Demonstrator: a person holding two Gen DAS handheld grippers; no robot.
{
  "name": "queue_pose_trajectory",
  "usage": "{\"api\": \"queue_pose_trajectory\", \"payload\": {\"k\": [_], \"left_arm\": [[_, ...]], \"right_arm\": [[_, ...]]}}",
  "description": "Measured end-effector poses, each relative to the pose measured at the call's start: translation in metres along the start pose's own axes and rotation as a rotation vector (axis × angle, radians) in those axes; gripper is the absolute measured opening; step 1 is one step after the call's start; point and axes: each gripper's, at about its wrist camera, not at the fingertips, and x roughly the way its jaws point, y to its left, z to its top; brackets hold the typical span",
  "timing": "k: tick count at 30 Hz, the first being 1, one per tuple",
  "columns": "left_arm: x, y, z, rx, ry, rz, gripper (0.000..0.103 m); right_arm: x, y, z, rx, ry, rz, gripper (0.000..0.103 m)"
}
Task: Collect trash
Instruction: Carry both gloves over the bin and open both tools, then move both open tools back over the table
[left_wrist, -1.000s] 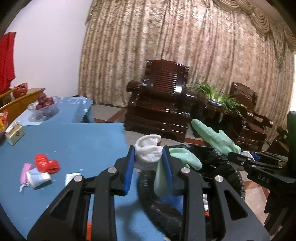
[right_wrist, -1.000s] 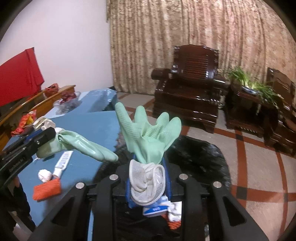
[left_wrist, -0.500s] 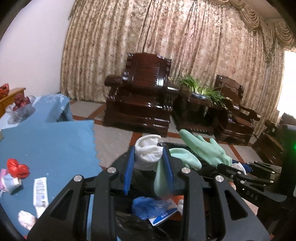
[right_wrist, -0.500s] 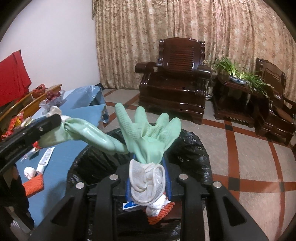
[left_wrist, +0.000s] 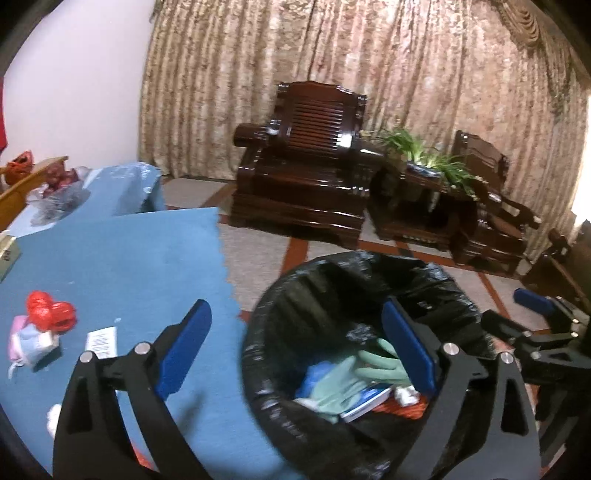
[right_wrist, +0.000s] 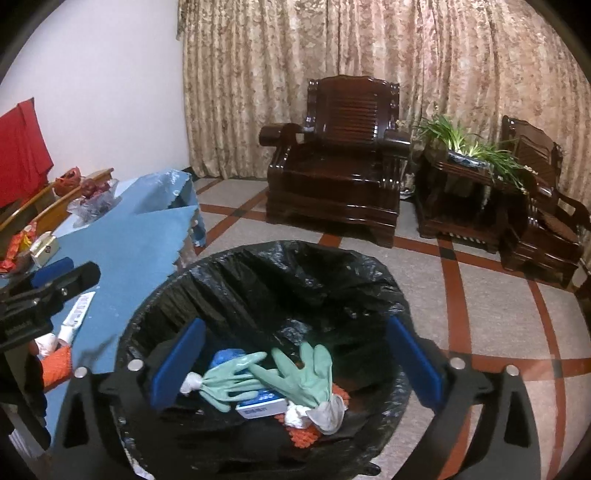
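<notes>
Two green rubber gloves (right_wrist: 295, 373) were seen lying loose in the black-lined trash bin (right_wrist: 258, 266), atop 1 blue-white carton (right_wrist: 260, 406). Left gripper (left_wrist: 295, 347) & right gripper (right_wrist: 295, 369): jaws just opened, spread wide, nothing between. On blue tablecloth (left_wrist: 122, 258): 1 red wrapper (left_wrist: 50, 308), 1 tube (right_wrist: 75, 314).

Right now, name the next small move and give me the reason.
Probably swing the left gripper back over the blue table toward the red wrapper. Both green gloves already lie in the black-lined bin, both grippers have just opened with nothing between their jaws, and litter remains on the table.
</notes>
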Motion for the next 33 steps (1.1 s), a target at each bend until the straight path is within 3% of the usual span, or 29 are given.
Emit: {"api": "queue_pose_trajectory", "payload": {"k": [11,23,33], "left_arm": [[-0.054,0.060,-0.020,-0.069,-0.012,0.134,0.095],[-0.117,0.150,-0.044,-0.126,-0.046,0.341,0.095],[-0.140,0.199,-0.067,-0.180,-0.017,0.445,0.095]], "right_arm": [[0.004,0.055,-0.002,-0.050,0.008,0.092,0.097],[0.012,0.160,0.003,-0.151,-0.004,0.250,0.097],[0.026,0.236,-0.008,-0.227,0.009,0.359,0.095]]}}
